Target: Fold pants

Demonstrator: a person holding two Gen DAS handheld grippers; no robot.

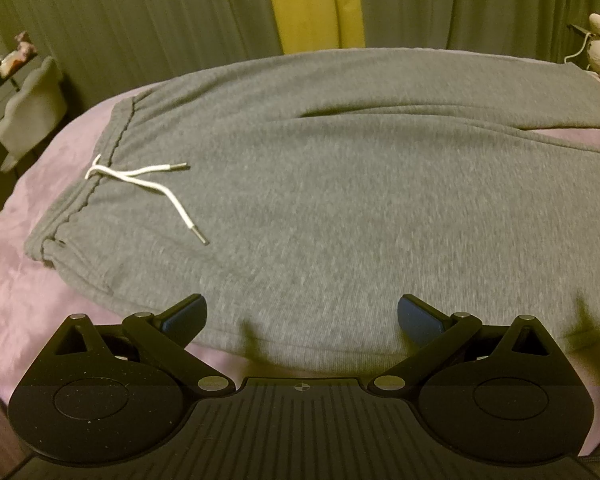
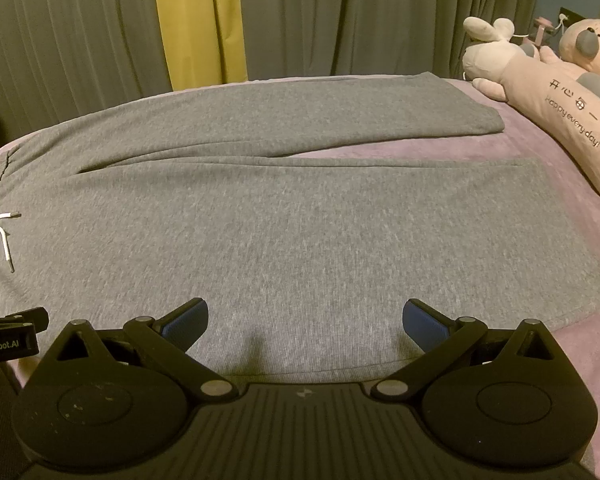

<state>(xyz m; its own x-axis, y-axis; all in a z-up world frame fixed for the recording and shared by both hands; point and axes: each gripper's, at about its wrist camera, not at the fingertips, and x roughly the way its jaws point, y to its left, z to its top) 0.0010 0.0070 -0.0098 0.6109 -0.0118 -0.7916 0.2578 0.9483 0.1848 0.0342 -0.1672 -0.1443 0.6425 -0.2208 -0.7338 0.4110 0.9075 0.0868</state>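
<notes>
Gray pants (image 2: 300,216) lie flat and unfolded on the pink bedspread (image 2: 532,148), waistband (image 1: 100,184) at the left end with its white drawstring (image 1: 148,184) loose on the cloth just inside it, legs running right and split in a narrow V toward the plush toys (image 2: 540,92). No fold made yet, so I'd call this the start. Left gripper (image 1: 300,316) hangs over the pants' near edge, not far from the waistband; jaws spread wide, holding nothing. Right gripper (image 2: 304,318) sits over the same near edge further toward the hems, jaws likewise released and empty. The spacing along one edge looks chosen to pinch the near leg at two points and lift it evenly over the far leg (image 2: 340,112). Curtains (image 2: 80,40) lie beyond the pants' far edge.
</notes>
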